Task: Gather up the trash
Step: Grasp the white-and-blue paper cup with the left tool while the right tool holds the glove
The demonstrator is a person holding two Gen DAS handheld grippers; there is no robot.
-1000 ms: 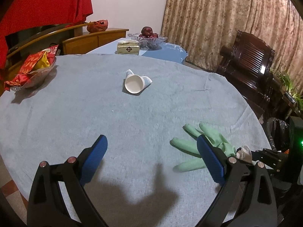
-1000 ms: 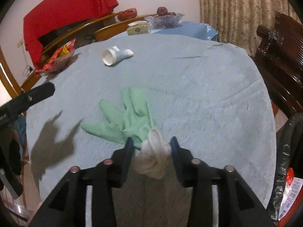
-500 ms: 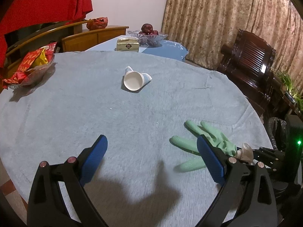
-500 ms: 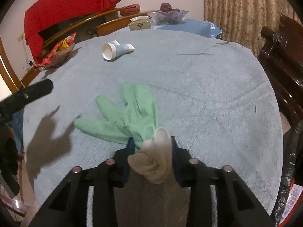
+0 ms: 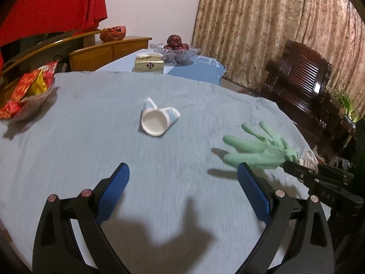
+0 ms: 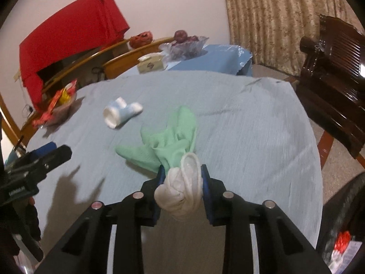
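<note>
From the right wrist view we see what the other camera barely catches: the right gripper (image 6: 181,180) has its jaws closed tight on the white cuff of one green glove (image 6: 171,141), whose fingers hang forward above the counter (image 6: 251,125). From the left wrist view that glove (image 5: 257,148) shows side-on, lifted off the cloth with its shadow beneath, and the right gripper (image 5: 303,173) is only a dark tip at the frame edge. The left gripper (image 5: 182,182) has its jaws spread wide with nothing between them, nearer us than the glove.

We count one crumpled paper cup (image 5: 157,119) lying on its side beyond the glove, its mouth turned toward the left camera; in the right view the cup (image 6: 119,114) sits to the left of the glove. One dish of red snack packets (image 5: 27,96) lies far left of the glove, cut off by the frame. Only the right view shows a black bag (image 6: 342,239) at the lower right corner, its contents too blurred to make out.
</note>
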